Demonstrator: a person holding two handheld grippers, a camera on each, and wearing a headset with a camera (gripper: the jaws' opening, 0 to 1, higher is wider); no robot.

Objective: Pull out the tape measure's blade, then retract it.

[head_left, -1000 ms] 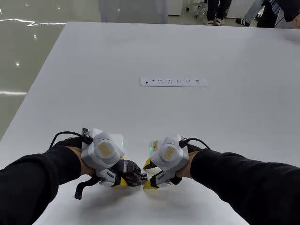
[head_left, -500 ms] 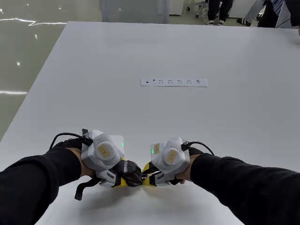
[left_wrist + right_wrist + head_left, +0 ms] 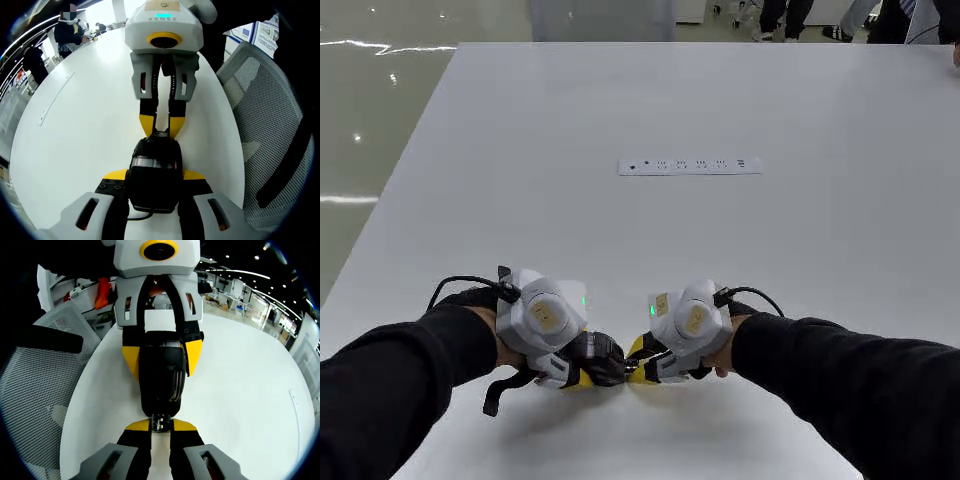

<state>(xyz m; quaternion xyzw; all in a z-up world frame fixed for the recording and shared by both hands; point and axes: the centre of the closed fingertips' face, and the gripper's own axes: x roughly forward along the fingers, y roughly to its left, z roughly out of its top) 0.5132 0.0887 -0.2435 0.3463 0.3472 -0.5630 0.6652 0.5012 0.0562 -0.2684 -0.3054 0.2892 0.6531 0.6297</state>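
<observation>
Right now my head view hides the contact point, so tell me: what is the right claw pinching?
Observer: The right claw is shut on the metal end hook at the case mouth.
Operator: And the left one?
Observer: The left claw clamps the black tape measure case by its two sides.
Operator: Any blade out?
Observer: The hook sits right against the case.

Count: 1 tape measure (image 3: 598, 355), 1 left gripper (image 3: 154, 176), 1 right gripper (image 3: 161, 426), 1 power strip (image 3: 690, 166), 1 table (image 3: 620, 100), 1 mesh chair (image 3: 265, 125).
</observation>
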